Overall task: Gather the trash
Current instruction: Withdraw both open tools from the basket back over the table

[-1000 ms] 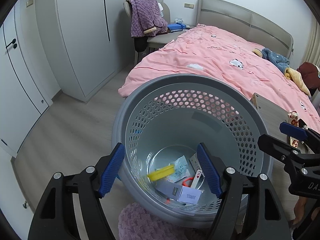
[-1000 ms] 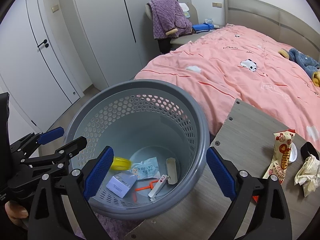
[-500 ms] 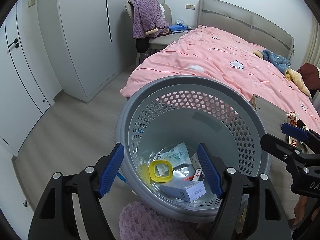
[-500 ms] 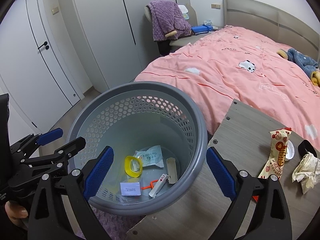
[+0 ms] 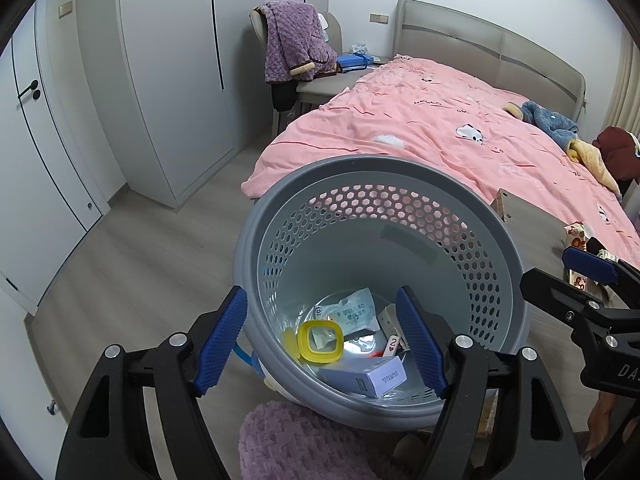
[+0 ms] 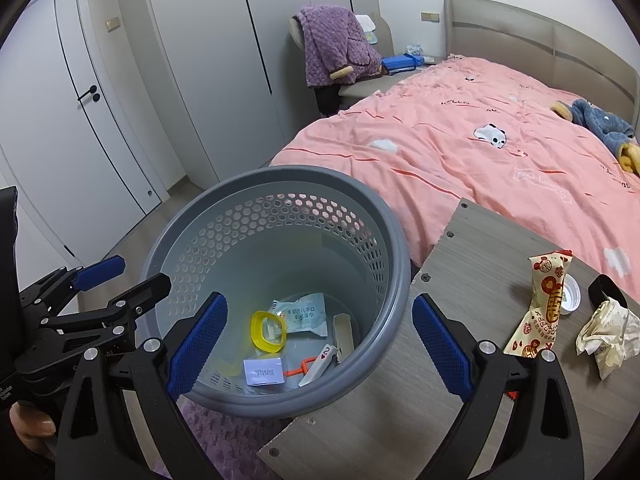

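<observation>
A: Right wrist view: snack wrapper (image 6: 540, 308) and crumpled paper (image 6: 608, 328) lay on the bench (image 6: 400, 408), uncollected. Basket (image 6: 384, 292) stood just beside its edge, probably for short drops.

B: Fingers?

A: Right gripper (image 6: 316, 344) wide, empty. Left gripper (image 5: 320, 340) wide, empty over basket; yellow ring (image 5: 320, 342) and small box (image 5: 380, 376) lay inside.
</observation>
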Demonstrator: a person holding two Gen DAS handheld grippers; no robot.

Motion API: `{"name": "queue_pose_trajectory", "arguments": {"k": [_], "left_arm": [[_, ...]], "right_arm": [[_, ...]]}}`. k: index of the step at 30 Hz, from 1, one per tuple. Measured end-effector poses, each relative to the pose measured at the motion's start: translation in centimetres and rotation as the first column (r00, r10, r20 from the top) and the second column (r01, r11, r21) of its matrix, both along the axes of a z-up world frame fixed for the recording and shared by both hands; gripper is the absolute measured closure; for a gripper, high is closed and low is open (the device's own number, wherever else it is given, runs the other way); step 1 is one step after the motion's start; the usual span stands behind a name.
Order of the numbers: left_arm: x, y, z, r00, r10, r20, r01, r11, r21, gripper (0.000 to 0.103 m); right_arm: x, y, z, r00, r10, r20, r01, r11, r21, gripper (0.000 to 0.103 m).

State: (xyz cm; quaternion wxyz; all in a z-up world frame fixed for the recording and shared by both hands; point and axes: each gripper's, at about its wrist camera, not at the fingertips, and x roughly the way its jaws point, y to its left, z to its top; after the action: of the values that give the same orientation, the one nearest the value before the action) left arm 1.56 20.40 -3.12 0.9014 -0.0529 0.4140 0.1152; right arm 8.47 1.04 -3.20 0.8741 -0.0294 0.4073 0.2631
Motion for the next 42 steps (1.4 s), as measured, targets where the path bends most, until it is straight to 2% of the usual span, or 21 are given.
{"name": "queue_pose_trajectory", "arguments": {"k": [14,25,42], "left_arm": [[-0.8,-1.1,0.6,1.0,-0.016,0.006,0.016,1.0,0.006,0.029],[-1.3,-3.4,0.4,0.998,-0.061,0.001,0.061,0.998,0.005,0.029],[-1.1,-10.4,0.6,0.982,-0.191,0.006,0.191,0.982,0.008,0.029]], "right_arm": [[-0.7,-1.4,0.2,1.0,-0.024,0.005,0.024,1.0,0.015,0.011],[-1.7,-3.8,-0.1,0.998,-0.067,0.0,0.067,0.997,0.028,0.011],[-3.7,-12.5,0.0,0.973,-0.23,0.012,0.23,0.972,0.039,0.011]]}}
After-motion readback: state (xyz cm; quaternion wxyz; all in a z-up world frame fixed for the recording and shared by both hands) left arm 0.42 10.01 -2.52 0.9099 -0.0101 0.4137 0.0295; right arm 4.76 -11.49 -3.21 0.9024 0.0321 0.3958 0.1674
